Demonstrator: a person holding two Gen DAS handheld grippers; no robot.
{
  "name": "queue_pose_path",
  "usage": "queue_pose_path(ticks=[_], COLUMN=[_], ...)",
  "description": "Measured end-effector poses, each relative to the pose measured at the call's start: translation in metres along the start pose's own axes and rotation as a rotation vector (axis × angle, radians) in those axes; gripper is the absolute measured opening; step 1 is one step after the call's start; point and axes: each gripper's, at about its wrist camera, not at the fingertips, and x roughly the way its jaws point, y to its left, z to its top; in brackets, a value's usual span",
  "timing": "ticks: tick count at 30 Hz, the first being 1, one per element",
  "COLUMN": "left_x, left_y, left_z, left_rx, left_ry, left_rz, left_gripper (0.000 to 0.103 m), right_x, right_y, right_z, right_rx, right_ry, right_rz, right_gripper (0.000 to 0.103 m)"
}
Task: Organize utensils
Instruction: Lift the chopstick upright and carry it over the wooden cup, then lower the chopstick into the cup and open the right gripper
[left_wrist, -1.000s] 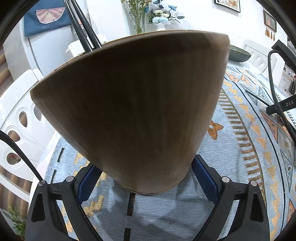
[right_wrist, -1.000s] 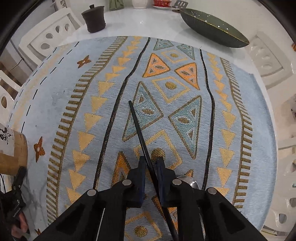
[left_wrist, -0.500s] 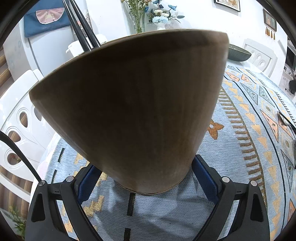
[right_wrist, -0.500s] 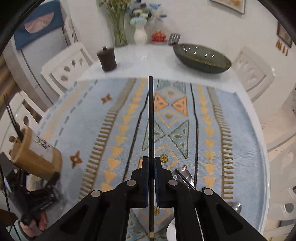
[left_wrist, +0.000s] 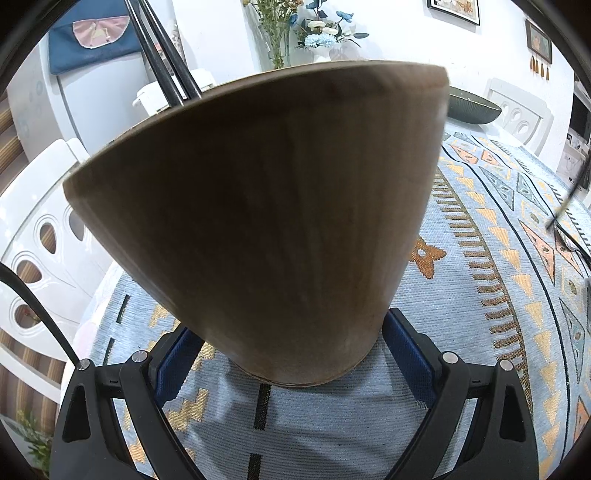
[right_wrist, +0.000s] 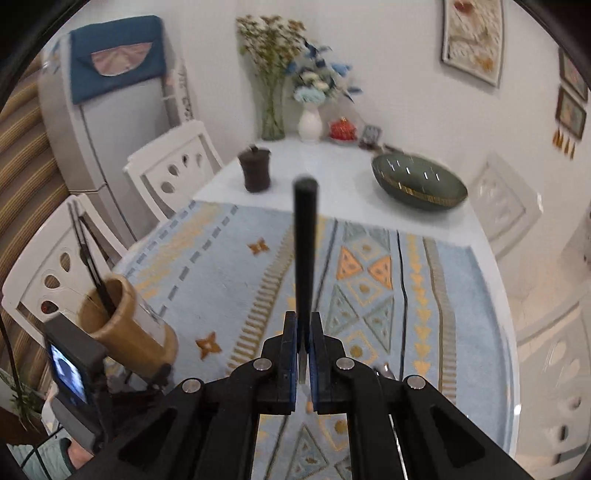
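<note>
My left gripper (left_wrist: 291, 347) is shut on a wooden utensil holder (left_wrist: 273, 214), tilted on the patterned cloth; it fills the left wrist view. Black chopsticks (left_wrist: 162, 55) stick out of its top. In the right wrist view the holder (right_wrist: 125, 325) stands at the table's left edge with chopsticks (right_wrist: 90, 258) in it. My right gripper (right_wrist: 303, 325) is shut on a single black chopstick (right_wrist: 304, 243), held up above the table and pointing forward. A spoon (right_wrist: 382, 369) lies on the cloth just right of the right gripper.
A blue patterned tablecloth (right_wrist: 369, 280) covers the white table. A dark lidded jar (right_wrist: 255, 171), a dark green oval bowl (right_wrist: 419, 182) and flower vases (right_wrist: 308, 122) stand at the far end. White chairs (right_wrist: 173, 170) surround the table.
My right gripper has lifted the black chopstick off the cloth and tipped upward, so the view now faces the room. The left gripper and holder have stayed in place.
</note>
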Motion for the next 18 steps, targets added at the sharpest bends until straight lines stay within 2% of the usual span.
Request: queue_pose_path(ticks=[5,10,15,18], left_x=[0.000,-0.001,-0.001,-0.001], left_y=[0.000,-0.001,-0.001,-0.001], left_z=[0.000,-0.001,-0.001,-0.001], left_rx=[0.000,0.000,0.000,0.000], left_ry=[0.000,0.001,0.001,0.001], left_rz=[0.001,0.000,0.000,0.000], left_gripper=[0.094,0.094,0.094,0.094], right_x=[-0.031,-0.066,-0.074,-0.066], right_y=[0.025,0.051,0.078,0.097], right_z=[0.033,0.069,0.089,0.094], right_rx=[-0.008,0.004,0.005,-0.013], right_ry=[-0.097,-0.199,-0.228,-0.212], right_rz=[0.072,0.215,0.324,0.347], right_gripper=[0.004,0.004,0.004,0.004])
